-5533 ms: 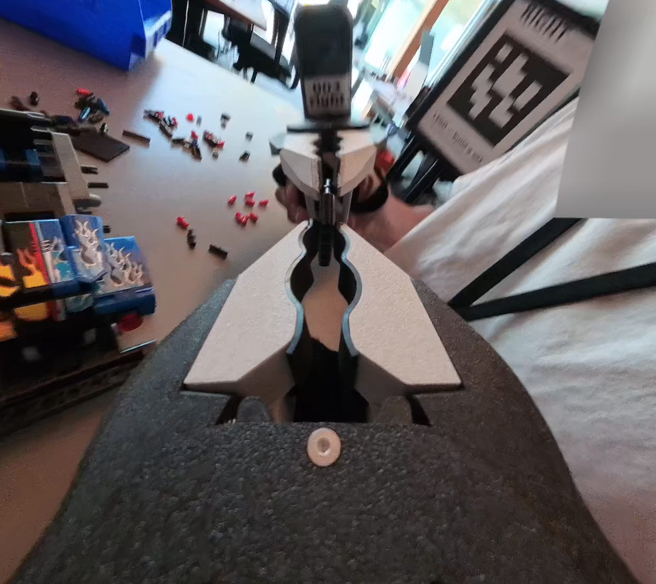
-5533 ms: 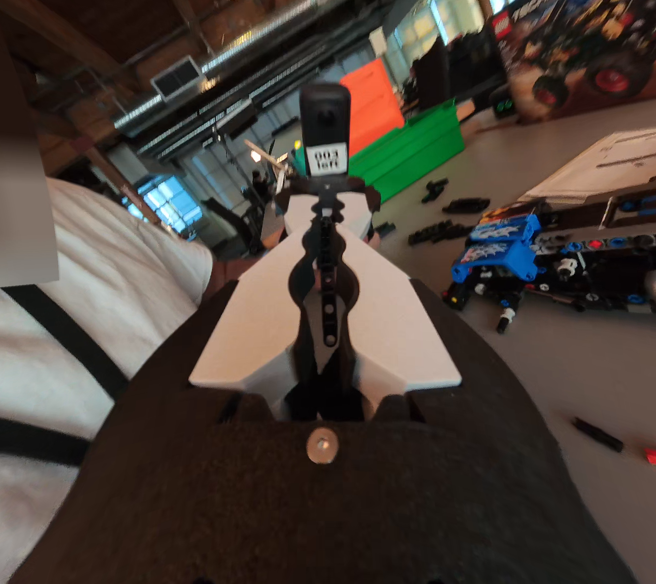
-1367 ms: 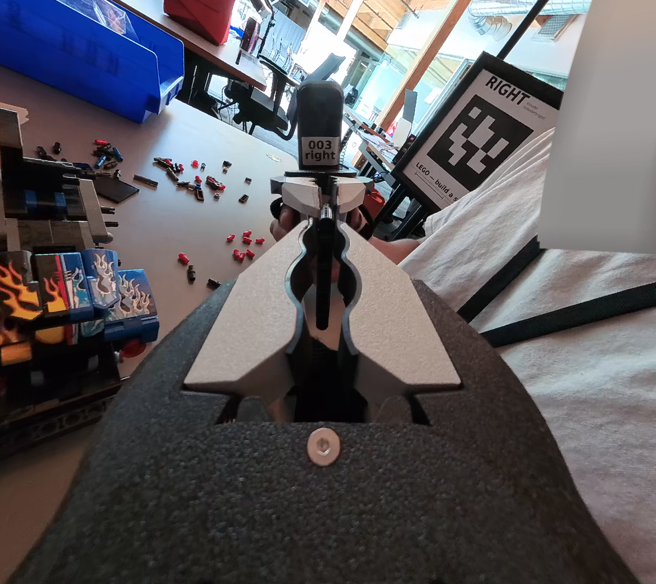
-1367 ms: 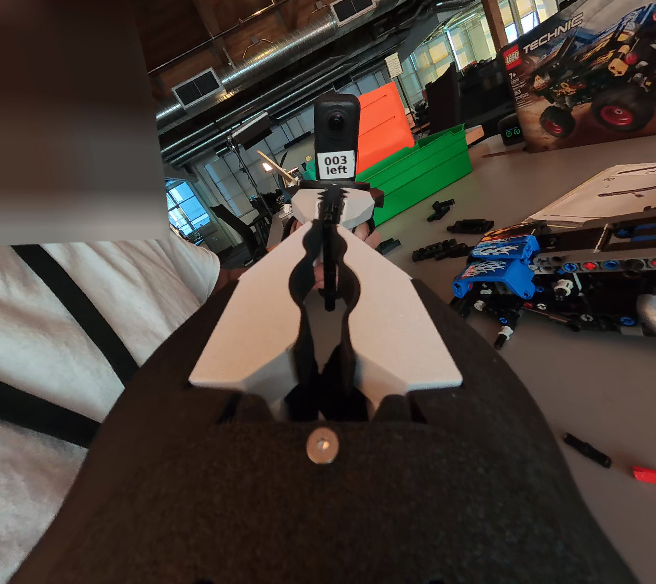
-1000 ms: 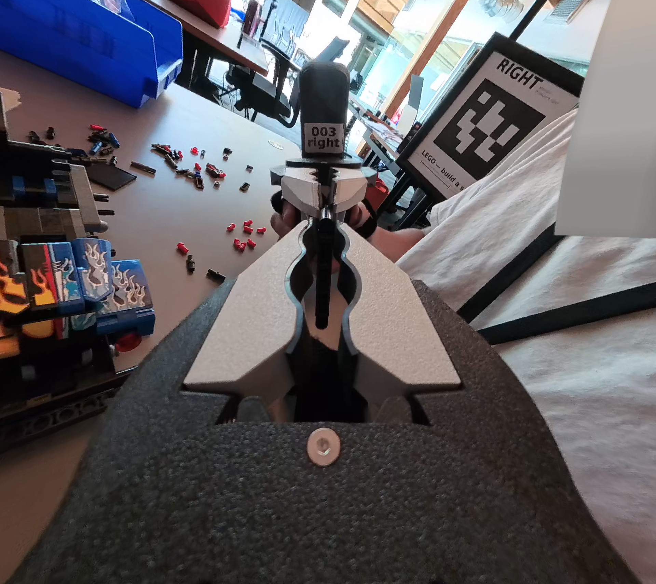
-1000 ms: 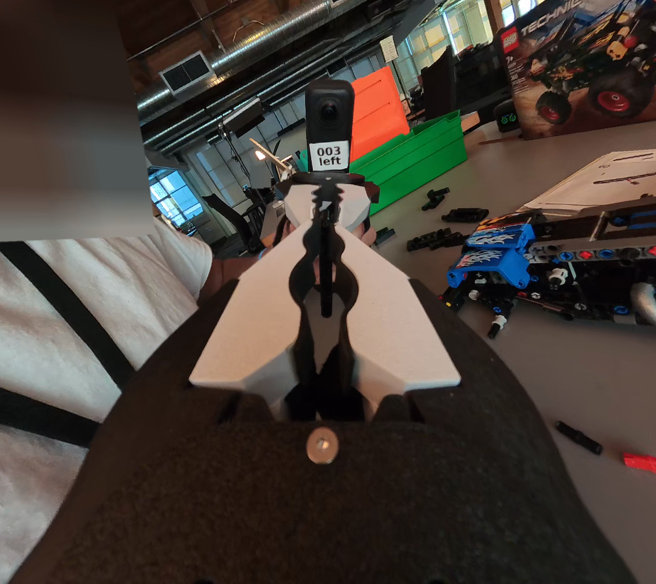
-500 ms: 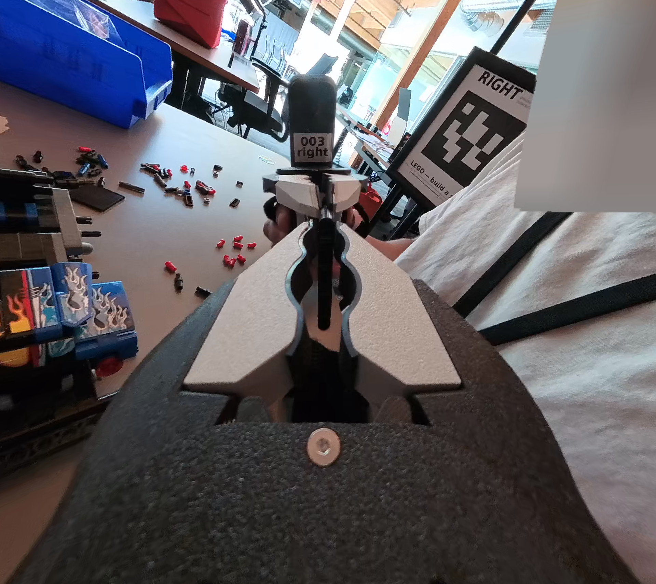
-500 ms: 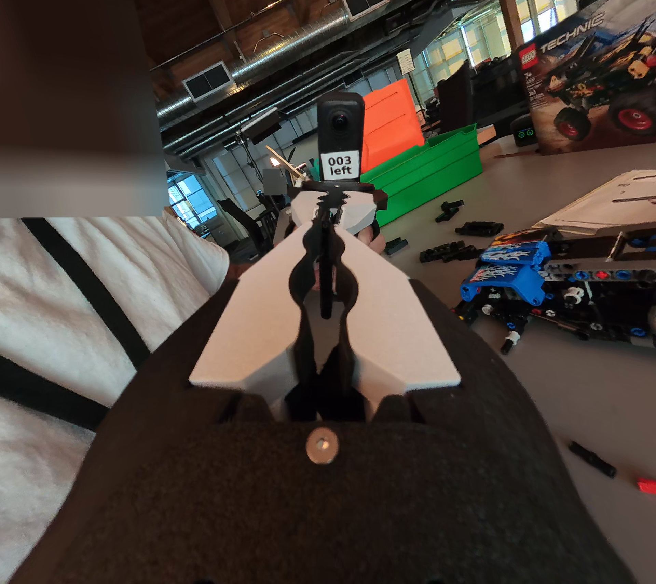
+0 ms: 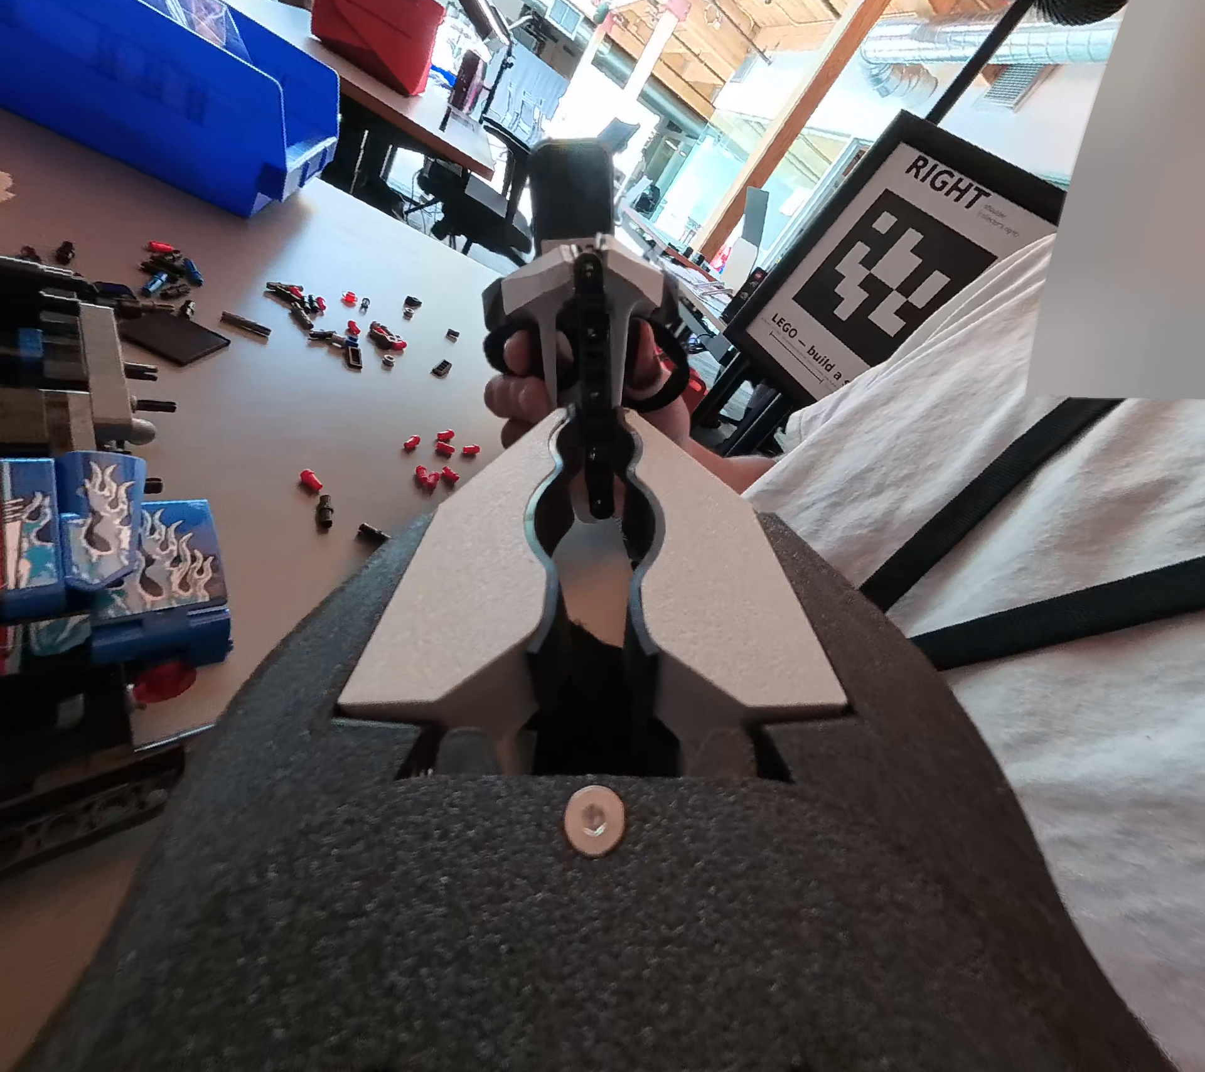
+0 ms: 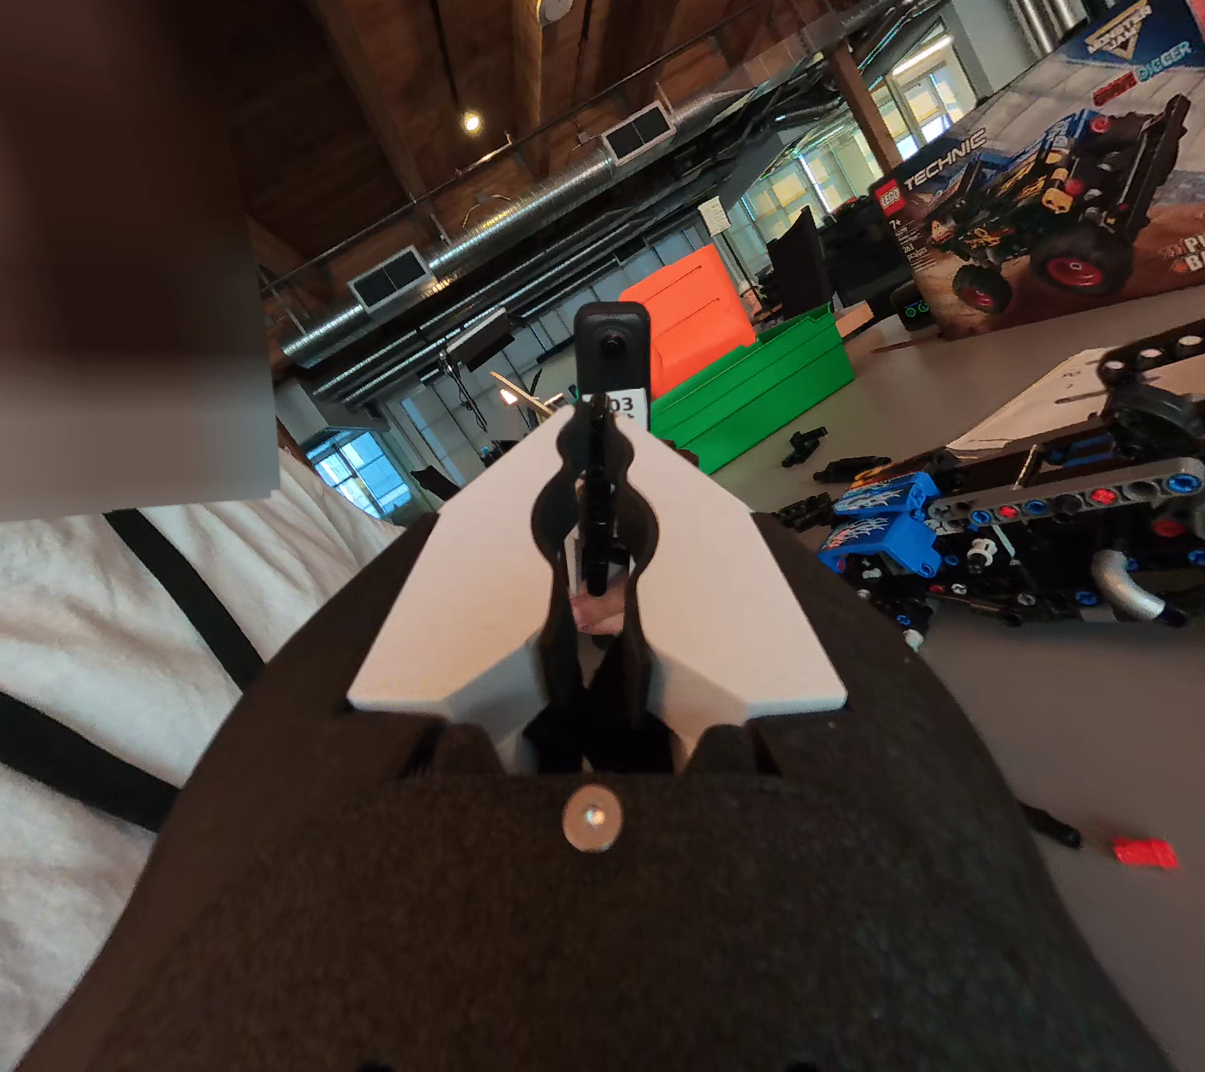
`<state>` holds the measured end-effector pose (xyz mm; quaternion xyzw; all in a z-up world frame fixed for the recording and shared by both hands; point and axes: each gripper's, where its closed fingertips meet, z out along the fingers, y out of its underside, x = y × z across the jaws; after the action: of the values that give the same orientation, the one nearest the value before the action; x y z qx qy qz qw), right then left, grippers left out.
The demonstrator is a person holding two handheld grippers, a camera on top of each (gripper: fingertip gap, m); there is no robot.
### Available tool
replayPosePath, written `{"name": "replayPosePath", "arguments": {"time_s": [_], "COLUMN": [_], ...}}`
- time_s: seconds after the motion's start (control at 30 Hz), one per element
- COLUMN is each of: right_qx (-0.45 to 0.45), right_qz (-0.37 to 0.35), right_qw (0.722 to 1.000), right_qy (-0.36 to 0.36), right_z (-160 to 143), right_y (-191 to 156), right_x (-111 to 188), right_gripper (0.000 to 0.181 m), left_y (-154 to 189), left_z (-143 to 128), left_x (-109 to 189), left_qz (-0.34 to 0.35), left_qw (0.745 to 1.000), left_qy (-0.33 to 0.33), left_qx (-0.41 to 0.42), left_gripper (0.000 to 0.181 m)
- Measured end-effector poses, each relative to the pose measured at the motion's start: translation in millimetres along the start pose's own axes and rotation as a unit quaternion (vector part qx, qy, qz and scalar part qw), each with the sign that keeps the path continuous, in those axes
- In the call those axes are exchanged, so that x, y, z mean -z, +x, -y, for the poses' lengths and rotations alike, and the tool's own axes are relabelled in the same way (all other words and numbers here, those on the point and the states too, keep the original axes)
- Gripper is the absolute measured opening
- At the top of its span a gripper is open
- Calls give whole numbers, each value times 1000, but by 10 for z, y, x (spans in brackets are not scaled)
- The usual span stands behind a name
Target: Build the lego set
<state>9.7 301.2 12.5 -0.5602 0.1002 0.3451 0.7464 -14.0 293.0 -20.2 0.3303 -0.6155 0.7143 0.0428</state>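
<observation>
Grippers: my left gripper (image 9: 595,441) and right gripper (image 10: 595,434) both pinch one black beam (image 9: 592,382), held above the table (image 9: 274,428). Beyond: part-built truck (image 10: 1017,551); blue bin (image 9: 150,69), green bin (image 10: 750,395), contents unseen.

left gripper (image 9: 592,441): jaws closed on a thin black beam (image 9: 593,388), raised off the table | right gripper (image 10: 596,434): jaws closed on the same beam's other end, tip to tip facing the left | hand (image 9: 521,382) wrapped around the right gripper's handle
</observation>
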Motion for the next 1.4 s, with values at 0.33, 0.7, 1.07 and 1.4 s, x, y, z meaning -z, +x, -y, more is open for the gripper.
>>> {"name": "replayPosePath", "arguments": {"time_s": [0.33,0.7,1.07,1.4], "right_qx": [11,23,164,116], "right_qz": [-24,-14,-151,-152], "right_qw": [999,999,974,980], "right_qy": [-21,-39,-35,49], "right_z": [-85,-179,689,427], "right_y": [87,3,-4,12], "right_x": [-40,-98,1027,1419], "right_gripper": [22,7,7,7], "left_y": [-70,-18,-309,-952], "left_z": [55,-23,-271,-743], "left_x": [26,-55,-34,-263], "left_qz": [16,28,172,407], "left_qw": [999,1000,964,871], "left_qy": [26,-1,-128,-243], "left_qx": [29,-2,-155,-125], "left_gripper": [6,6,15,17]}}
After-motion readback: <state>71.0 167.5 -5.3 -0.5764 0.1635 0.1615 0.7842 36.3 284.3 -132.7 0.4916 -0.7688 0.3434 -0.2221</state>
